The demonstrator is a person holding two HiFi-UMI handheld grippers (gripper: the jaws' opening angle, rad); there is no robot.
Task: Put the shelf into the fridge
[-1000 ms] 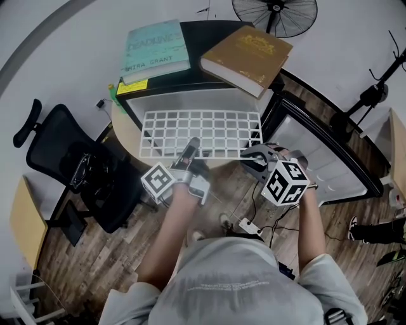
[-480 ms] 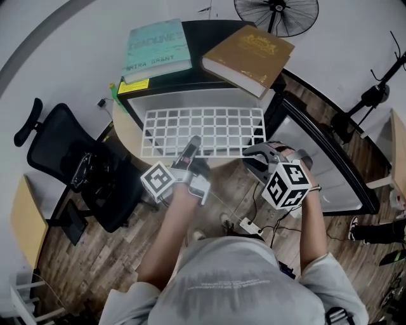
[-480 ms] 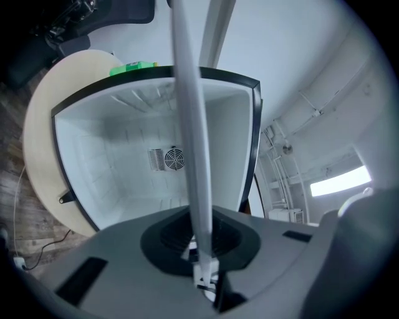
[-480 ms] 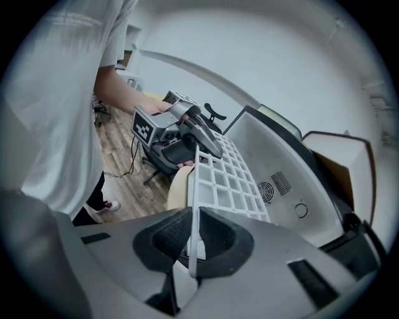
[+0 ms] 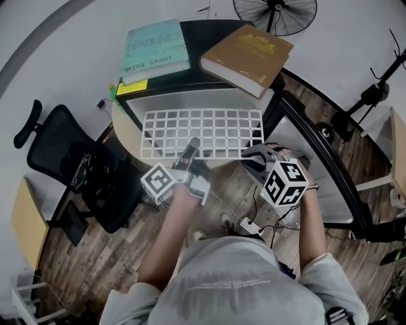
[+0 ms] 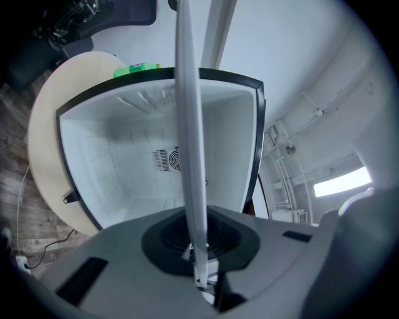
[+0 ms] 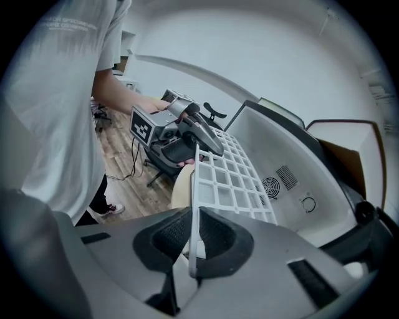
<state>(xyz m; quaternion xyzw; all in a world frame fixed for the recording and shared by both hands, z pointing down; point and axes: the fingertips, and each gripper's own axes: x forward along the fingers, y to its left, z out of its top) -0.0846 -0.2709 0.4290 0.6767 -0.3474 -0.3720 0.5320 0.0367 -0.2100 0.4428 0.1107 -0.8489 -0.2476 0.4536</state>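
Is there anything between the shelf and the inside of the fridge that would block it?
Nothing visible blocks it. The fridge stands open and its inside looks bare. The left gripper and right gripper hold the shelf by its near edge, in front of the opening.

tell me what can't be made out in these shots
- Fridge inside, head view: the shelf covers most of it.
- Shelf grid, left gripper view: seen edge-on only.
- Shelf's near rim, all views: clamped inside the left tool and right tool.
- Brown book title, head view: too small.
- Fan, head view: cut by the top edge.
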